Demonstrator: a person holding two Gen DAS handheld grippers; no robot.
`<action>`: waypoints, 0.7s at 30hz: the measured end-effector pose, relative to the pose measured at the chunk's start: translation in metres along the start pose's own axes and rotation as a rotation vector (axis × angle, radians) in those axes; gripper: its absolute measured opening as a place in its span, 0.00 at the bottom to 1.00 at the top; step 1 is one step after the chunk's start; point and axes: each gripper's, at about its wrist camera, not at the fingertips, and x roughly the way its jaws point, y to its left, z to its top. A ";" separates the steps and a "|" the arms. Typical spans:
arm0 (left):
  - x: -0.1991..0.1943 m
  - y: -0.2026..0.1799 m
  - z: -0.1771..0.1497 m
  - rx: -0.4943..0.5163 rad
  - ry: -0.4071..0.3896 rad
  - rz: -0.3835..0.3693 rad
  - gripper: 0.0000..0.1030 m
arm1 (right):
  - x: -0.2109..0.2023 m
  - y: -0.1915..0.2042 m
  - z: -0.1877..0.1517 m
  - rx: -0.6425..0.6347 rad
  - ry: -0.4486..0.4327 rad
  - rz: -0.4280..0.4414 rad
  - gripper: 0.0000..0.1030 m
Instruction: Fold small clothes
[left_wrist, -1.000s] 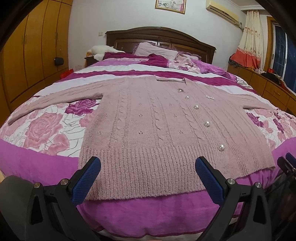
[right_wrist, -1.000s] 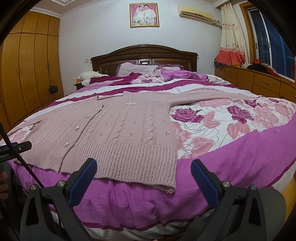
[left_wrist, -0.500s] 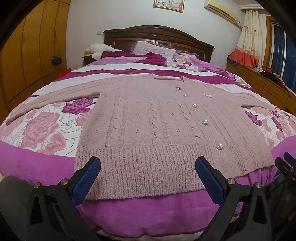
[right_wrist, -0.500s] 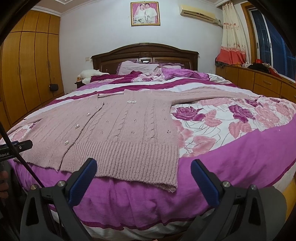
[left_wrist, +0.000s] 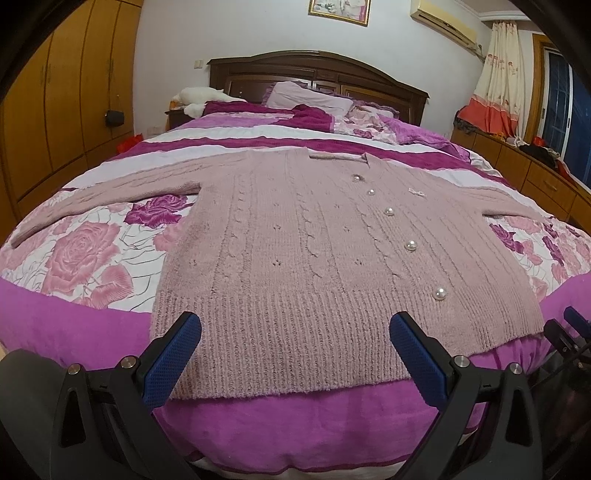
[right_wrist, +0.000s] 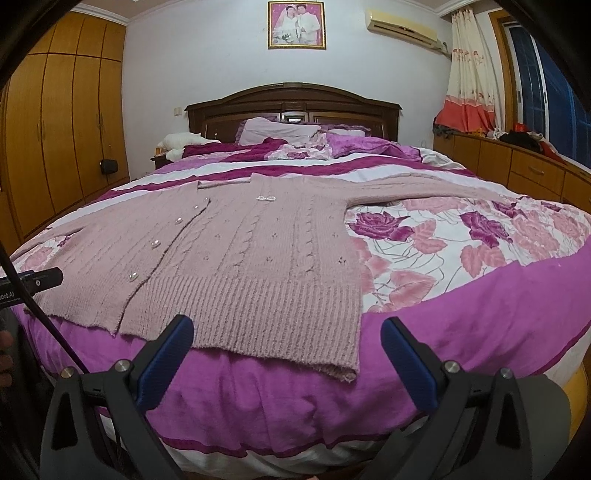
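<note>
Floral magenta bed, pink cardigan flat across it, buttoned, hem at near edge. Left sleeve cuff cut off in right wrist view. Left gripper and right gripper short of the hem, jaws spread wide, empty. Hands mostly out of sight.

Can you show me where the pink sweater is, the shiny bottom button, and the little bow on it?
pink sweater (left_wrist: 295, 258), left wrist view, on the middle of its front.
bottom button (left_wrist: 440, 294), left wrist view, on the pearl itself.
little bow (right_wrist: 266, 198), right wrist view, on the bow's centre.
</note>
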 end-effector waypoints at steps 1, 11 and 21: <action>0.001 -0.001 0.000 0.002 0.002 0.001 0.82 | 0.000 0.000 0.000 -0.001 0.001 0.000 1.00; -0.001 -0.002 -0.001 0.002 -0.001 -0.011 0.82 | -0.001 0.002 -0.001 -0.007 -0.003 0.007 1.00; -0.007 0.007 0.010 -0.038 0.008 -0.033 0.82 | 0.010 0.011 0.006 -0.007 0.025 0.063 1.00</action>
